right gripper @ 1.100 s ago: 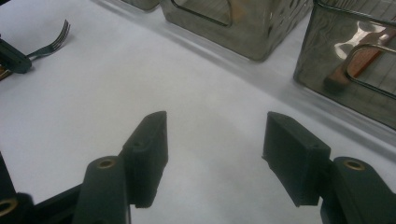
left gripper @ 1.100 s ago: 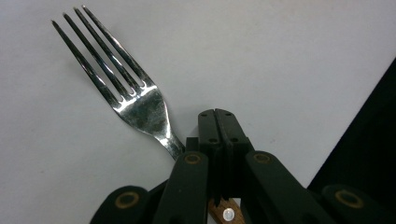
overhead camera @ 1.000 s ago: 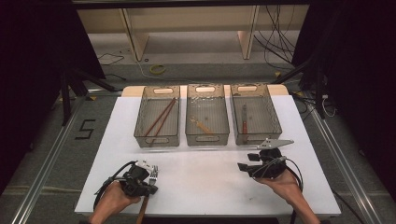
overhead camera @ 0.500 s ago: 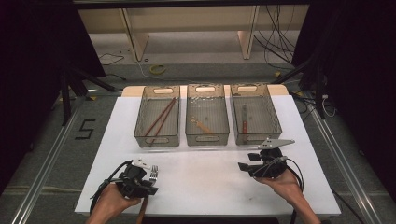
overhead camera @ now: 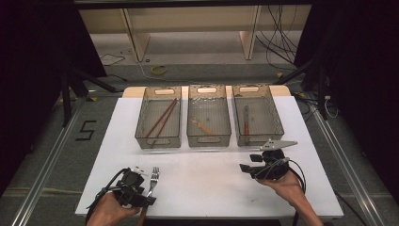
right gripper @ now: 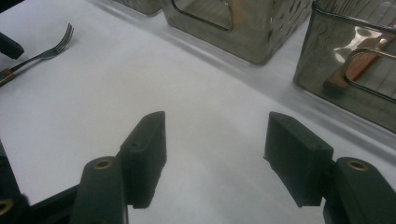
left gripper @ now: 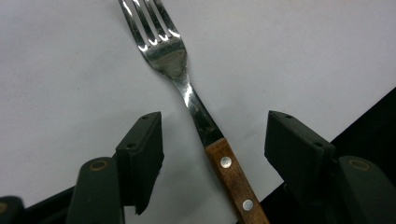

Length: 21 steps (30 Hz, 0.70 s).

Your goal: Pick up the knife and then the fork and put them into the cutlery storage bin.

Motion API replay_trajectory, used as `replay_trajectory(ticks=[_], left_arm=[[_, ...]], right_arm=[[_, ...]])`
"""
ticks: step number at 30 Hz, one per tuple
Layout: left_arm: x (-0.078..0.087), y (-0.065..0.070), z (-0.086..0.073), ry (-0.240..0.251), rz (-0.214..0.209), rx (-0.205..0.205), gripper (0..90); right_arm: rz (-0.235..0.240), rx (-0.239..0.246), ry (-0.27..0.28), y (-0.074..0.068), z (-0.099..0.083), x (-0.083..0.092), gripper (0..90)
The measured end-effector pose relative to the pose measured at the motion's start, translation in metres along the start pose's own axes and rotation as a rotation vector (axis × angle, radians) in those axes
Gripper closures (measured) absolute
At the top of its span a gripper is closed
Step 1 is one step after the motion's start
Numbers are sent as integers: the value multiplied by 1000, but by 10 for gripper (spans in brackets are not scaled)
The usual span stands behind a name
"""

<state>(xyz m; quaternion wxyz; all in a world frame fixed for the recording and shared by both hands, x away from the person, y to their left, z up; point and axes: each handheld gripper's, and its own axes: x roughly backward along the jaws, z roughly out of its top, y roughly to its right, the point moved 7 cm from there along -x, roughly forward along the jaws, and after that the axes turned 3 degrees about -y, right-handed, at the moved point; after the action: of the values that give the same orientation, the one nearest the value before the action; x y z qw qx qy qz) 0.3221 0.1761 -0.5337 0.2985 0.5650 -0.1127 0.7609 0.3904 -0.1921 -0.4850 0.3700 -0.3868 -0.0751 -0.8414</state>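
Here, a white table (overhead camera: 207, 179) is seen with three wire baskets in a row along its far half: a left basket (overhead camera: 159, 123), a middle basket (overhead camera: 209, 121) and a right basket (overhead camera: 257, 120). At the near left edge a fork (overhead camera: 153, 179) is laid flat, tines toward the far side, its wooden handle (left gripper: 233, 179) running back over the near edge. The left gripper (overhead camera: 134, 186) is set just beside it, far nearer than the right gripper (overhead camera: 263, 165); its jaws have just been opening and stand apart astride the handle without pressing it. The right gripper's jaws are parted over bare table.
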Motion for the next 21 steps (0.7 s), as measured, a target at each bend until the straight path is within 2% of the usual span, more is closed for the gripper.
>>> replay_trajectory(ticks=[5, 14, 21], left_arm=[[-4, -1, -3, -34, 7, -5, 372], [-3, 2, -5, -49, 9, -32, 458], [-3, 2, -7, -58, 34, -51, 533]], right_arm=[[1, -3, 0, 0, 0, 0, 392], [1, 0, -1, 0, 0, 0, 392], [3, 0, -4, 0, -1, -1, 393]])
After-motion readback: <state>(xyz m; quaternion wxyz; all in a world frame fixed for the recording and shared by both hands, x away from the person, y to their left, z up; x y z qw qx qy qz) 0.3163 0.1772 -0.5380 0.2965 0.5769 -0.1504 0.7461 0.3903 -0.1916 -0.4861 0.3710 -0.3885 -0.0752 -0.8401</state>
